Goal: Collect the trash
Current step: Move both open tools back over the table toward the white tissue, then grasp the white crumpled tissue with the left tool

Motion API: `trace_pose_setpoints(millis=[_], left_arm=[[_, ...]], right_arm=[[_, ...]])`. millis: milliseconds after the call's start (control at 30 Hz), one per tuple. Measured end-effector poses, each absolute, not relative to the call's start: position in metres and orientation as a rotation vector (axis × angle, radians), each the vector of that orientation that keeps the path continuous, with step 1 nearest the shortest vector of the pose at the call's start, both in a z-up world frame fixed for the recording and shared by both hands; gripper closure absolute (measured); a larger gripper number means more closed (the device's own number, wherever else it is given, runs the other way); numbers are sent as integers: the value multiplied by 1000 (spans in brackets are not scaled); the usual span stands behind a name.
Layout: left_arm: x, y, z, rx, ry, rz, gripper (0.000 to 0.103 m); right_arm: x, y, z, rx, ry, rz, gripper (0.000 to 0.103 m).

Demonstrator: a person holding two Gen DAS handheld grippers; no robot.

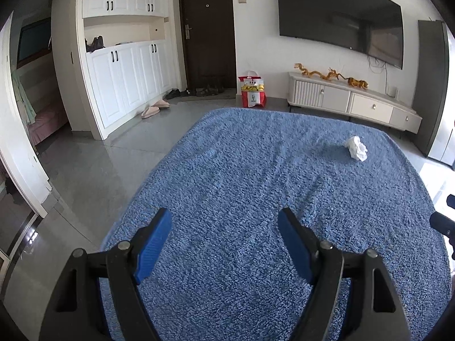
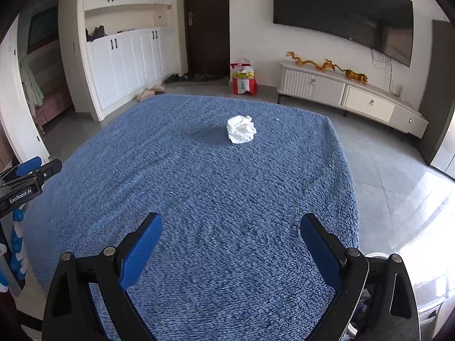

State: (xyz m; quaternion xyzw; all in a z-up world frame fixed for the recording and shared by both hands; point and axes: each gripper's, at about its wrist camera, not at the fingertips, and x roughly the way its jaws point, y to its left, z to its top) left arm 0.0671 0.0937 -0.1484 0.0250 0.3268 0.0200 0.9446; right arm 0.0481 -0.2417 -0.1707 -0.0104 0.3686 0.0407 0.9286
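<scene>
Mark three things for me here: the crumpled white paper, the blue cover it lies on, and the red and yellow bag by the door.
crumpled white paper [image 2: 241, 129], right wrist view, middle of the wad
blue cover [image 2: 199, 187], right wrist view, bare patch of pile nearer than the wad
red and yellow bag [image 2: 243, 81], right wrist view, front face

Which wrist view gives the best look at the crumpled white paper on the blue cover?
The right wrist view: the crumpled white paper lies near the middle, ahead of the open jaws, its creases readable. In the left wrist view it sits smaller, off toward the right side.
</scene>
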Motion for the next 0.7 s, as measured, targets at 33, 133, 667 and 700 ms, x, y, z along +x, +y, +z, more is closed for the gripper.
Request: trace_pose_setpoints(millis=[33, 133, 667, 700], left_arm=[[68, 92, -149, 57, 668, 42, 27], [71, 86, -149, 72, 675, 44, 27], [124, 18, -149, 104, 731, -168, 27], [131, 10, -149, 106, 735, -194, 27]], right_arm=[[49, -244, -173, -18, 756, 81, 7], [51, -251, -178, -5, 761, 75, 7], [52, -306, -190, 51, 739, -6, 7], [52, -310, -190, 52, 736, -15, 7]])
